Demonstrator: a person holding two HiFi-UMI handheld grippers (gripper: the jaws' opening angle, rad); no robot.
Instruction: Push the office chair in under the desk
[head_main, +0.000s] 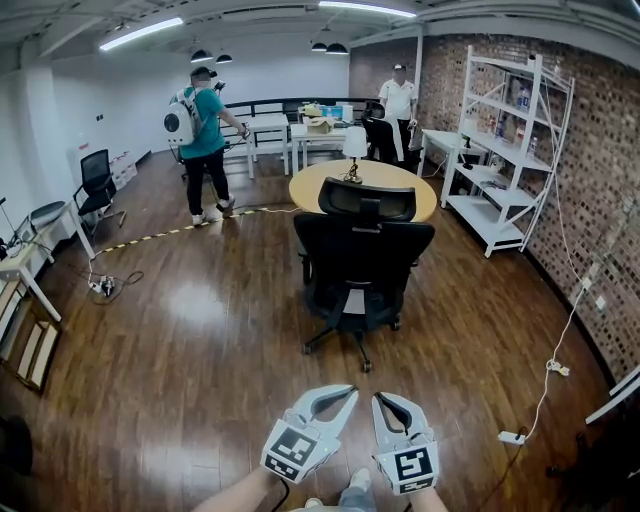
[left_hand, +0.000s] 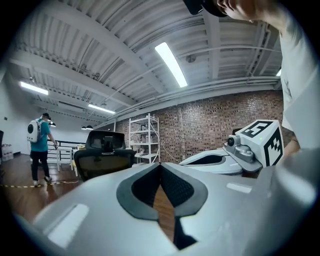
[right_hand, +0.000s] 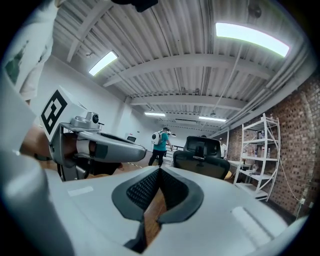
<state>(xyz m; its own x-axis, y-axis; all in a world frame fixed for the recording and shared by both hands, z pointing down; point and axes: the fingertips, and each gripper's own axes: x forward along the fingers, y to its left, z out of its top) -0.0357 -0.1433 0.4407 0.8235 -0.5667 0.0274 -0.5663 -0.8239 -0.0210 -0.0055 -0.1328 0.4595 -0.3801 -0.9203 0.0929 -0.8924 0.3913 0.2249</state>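
Note:
A black office chair (head_main: 360, 250) with a headrest stands on the wooden floor, its back toward me. Just behind it is a round wooden desk (head_main: 405, 180); the chair is close to the desk's near edge. My left gripper (head_main: 350, 392) and right gripper (head_main: 380, 398) are side by side low in the head view, a good way short of the chair, touching nothing. Both have their jaws shut with nothing between them. The chair (left_hand: 102, 152) appears left of the shut left gripper (left_hand: 160, 165), and the chair (right_hand: 200, 160) right of the shut right gripper (right_hand: 160, 170).
A small lamp (head_main: 354, 145) stands on the desk. White shelving (head_main: 510, 150) lines the brick wall at the right. A cable and plug (head_main: 545, 390) lie on the floor at right. One person with a backpack (head_main: 205, 140) walks at the left; another person (head_main: 398, 100) stands behind the desk.

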